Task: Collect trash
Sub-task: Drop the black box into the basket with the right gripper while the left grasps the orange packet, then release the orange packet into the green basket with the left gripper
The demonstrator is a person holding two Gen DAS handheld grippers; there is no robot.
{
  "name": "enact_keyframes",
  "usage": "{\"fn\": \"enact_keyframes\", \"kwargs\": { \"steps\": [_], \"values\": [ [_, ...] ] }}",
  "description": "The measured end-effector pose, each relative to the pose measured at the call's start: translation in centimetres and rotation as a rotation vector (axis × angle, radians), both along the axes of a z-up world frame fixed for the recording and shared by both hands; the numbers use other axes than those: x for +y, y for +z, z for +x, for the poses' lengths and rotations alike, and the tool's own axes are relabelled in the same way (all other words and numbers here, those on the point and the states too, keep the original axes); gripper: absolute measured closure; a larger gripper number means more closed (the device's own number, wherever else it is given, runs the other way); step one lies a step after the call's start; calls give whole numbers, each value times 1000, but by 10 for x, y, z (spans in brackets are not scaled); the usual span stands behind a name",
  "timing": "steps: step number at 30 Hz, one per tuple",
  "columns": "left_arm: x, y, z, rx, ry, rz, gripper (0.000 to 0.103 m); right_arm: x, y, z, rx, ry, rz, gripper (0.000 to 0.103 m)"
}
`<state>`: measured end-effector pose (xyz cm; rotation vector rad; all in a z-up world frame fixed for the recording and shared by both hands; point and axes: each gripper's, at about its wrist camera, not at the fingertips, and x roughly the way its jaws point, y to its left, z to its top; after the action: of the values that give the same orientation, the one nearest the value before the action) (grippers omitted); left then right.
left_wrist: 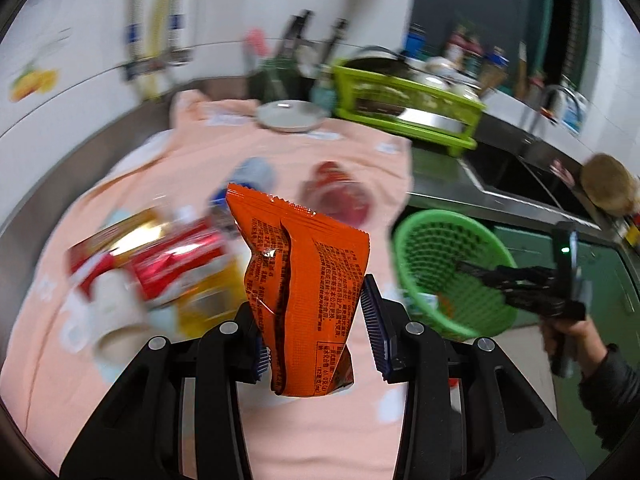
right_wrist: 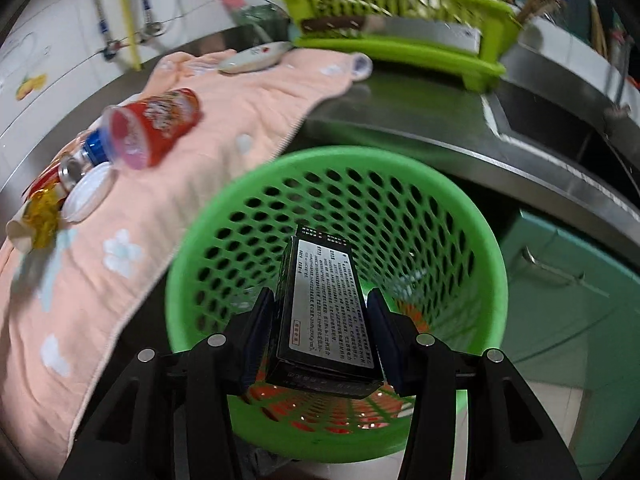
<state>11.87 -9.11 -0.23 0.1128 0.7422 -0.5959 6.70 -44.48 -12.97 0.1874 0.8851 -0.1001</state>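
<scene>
Two pieces of trash in hand. We carry an orange wrapper (left_wrist: 304, 280) upright in our left gripper (left_wrist: 316, 328), jaws partly drawn in around it, above the pink towel (left_wrist: 320, 432) where more litter lies, so it clears the pile. Our right gripper (right_wrist: 316, 336) clamps a black box (right_wrist: 324, 312) over the green basket (right_wrist: 480, 236), poised for dropping in. Both items bear dense printed Chinese text, too small to read; no brand legible.

The pile of wrappers (left_wrist: 160, 268) on the pink towel (left_wrist: 320, 432) is smeared by motion blur, labels unreadable; the dish rack's (right_wrist: 400, 12) contents blur together, and the green basket's (right_wrist: 336, 168) bottom sits behind the black box (right_wrist: 328, 308)
</scene>
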Motion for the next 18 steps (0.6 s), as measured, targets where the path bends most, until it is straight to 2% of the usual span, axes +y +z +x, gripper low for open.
{"fn": "enact_keyframes", "kwargs": {
  "steps": [3, 7, 10, 13, 18],
  "values": [
    [-49, -4, 4, 19, -82, 12, 63, -10, -3, -2, 0, -21, 22, 55],
    [-99, -13, 9, 46, -161, 31, 63, -21, 1, -10, -25, -41, 42, 45],
    [-137, -22, 14, 79, -214, 39, 63, -29, 8, -19, -51, -54, 44, 43],
    [-168, -32, 17, 103, -251, 55, 63, -37, 17, -30, -84, -68, 53, 36],
    [-207, -51, 20, 151, -289, 72, 63, -42, 29, -46, -121, -78, 38, 32]
  ]
}}
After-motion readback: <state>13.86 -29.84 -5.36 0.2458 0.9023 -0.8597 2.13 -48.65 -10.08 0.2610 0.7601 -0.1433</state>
